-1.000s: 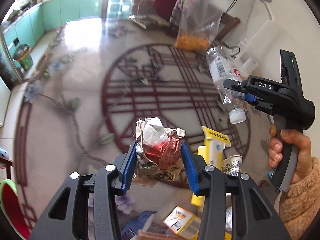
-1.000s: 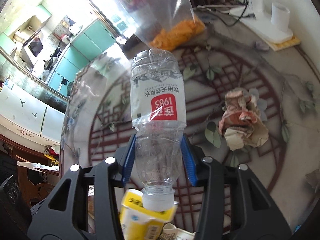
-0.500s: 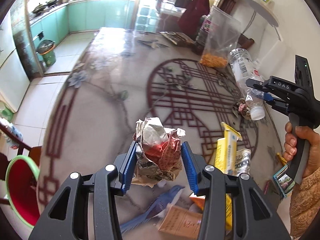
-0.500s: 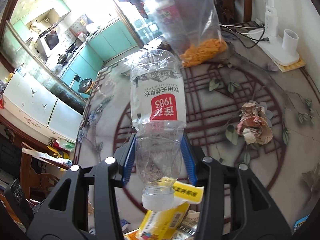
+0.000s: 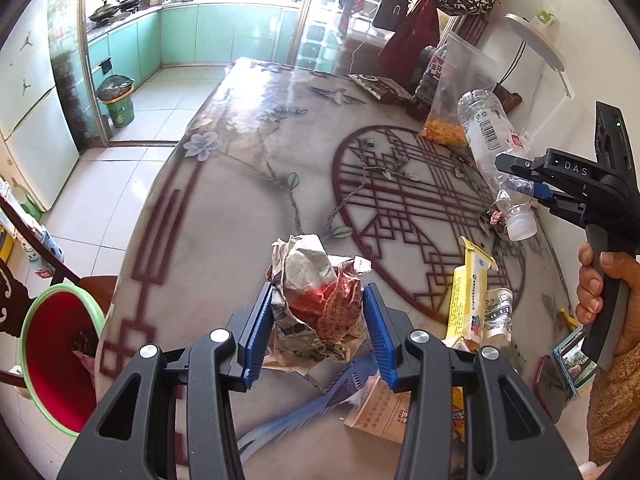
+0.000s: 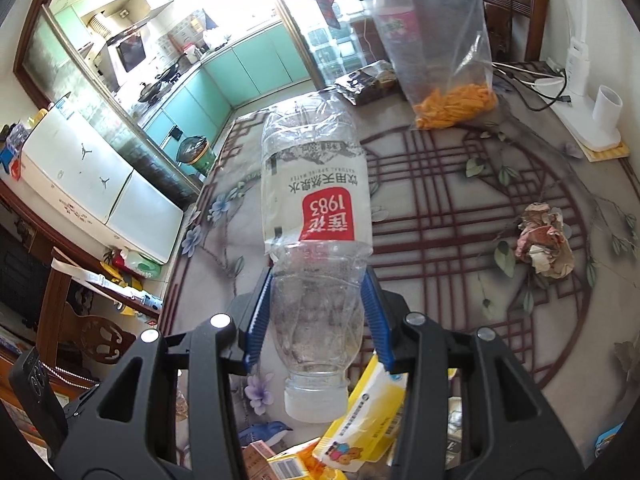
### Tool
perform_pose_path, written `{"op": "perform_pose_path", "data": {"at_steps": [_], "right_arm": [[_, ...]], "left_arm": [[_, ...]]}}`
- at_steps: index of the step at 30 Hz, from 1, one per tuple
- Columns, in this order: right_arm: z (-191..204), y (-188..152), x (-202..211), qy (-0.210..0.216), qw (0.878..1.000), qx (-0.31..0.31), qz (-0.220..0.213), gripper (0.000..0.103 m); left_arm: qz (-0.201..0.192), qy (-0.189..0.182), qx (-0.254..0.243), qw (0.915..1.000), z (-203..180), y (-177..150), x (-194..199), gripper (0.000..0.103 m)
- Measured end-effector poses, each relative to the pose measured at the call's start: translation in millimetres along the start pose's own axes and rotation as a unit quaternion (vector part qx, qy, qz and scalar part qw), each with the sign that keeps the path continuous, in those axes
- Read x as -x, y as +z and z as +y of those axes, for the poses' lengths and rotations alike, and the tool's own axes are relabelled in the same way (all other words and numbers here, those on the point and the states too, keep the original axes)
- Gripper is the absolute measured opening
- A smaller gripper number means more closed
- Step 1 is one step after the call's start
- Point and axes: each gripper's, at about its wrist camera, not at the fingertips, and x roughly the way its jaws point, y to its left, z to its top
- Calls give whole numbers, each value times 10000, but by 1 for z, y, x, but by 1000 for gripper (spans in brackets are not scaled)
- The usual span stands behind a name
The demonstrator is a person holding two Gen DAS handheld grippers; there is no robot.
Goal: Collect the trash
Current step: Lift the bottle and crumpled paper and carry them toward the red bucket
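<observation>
Both my grippers have risen above the worktop (image 5: 248,184) since a second ago. My left gripper (image 5: 318,328) stays clamped on the crumpled paper wad (image 5: 320,312), up and right of the red basin (image 5: 56,364). My right gripper (image 6: 318,320) pinches the empty plastic bottle (image 6: 316,216), cap down, over the yellow carton (image 6: 368,416).

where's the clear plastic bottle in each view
Left wrist view: the clear plastic bottle is at the right edge, cap down, held in the right tongs.
Right wrist view: the bottle fills the centre, cap toward the camera, clamped between the blue pads.
Shared landmark: the zip bag of orange snacks, standing on the table beyond the bottle in both.
</observation>
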Motion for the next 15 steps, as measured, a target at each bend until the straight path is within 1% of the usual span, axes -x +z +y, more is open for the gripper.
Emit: {"op": "perform_pose_path", "data": {"at_steps": [15], "right_arm": [[27,-17,1,-44,9999,112,44,43]], "left_arm": [[26,-125,-5,9999,17,-13,8,42]]}}
